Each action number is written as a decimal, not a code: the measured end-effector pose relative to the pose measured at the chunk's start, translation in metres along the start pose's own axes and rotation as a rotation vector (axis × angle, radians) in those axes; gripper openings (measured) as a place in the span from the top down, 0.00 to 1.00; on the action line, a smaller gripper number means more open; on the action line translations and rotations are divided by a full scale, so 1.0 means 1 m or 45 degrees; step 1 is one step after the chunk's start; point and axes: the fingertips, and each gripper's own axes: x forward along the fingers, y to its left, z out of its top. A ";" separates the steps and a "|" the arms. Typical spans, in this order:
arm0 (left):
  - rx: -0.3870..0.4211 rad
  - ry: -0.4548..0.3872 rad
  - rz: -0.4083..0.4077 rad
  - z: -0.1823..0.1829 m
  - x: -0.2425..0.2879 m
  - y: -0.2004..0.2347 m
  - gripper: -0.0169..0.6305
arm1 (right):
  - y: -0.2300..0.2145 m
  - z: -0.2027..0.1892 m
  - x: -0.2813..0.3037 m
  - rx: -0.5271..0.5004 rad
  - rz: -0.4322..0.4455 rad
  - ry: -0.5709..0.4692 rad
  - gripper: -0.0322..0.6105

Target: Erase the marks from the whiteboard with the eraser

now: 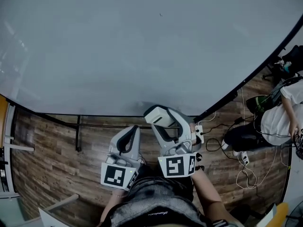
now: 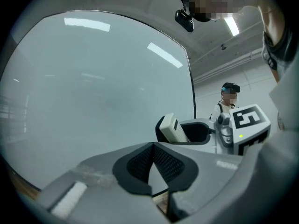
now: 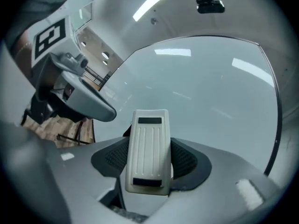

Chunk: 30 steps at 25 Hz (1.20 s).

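Right gripper view settles the main question: the right gripper (image 3: 149, 158) is pinching the eraser (image 3: 148, 150) between its pads, with the cream ribbed back facing the camera and the front end pointing toward the whiteboard (image 3: 201, 92). In the left gripper view the left gripper (image 2: 152, 164) has its pads pressed together with nothing between them, so it's basically a spectator. From the head view both grippers sit low in the centre of the frame, just under the board's bottom edge, the left gripper (image 1: 133, 132) a bit lower than the right one (image 1: 159, 113). The eraser looks close to the board, but I honestly can't tell if it's touching. Funny thing is, the whiteboard (image 1: 142, 46) looks pretty much clean to me. There's one tiny dark speck (image 1: 160, 14) near the top centre, and anything else is too faint to make out. So my read is this is either the tail end of the wiping or a pause between strokes. If that speck is a real mark, the next move means lifting the eraser up the board, laying it flat and rubbing with steady pressure.
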 end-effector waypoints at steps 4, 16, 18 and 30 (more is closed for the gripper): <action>0.042 0.002 0.028 0.003 0.002 0.000 0.98 | 0.003 -0.006 -0.010 0.286 0.022 0.004 0.54; 0.013 -0.001 0.039 0.001 0.010 -0.011 0.98 | 0.005 -0.005 -0.019 0.558 0.024 -0.005 0.54; 0.015 -0.002 0.046 0.002 0.010 -0.010 0.98 | 0.005 -0.005 -0.019 0.548 0.026 -0.004 0.54; 0.009 0.010 0.053 -0.002 0.009 -0.010 0.98 | 0.003 -0.005 -0.020 0.521 0.012 0.001 0.54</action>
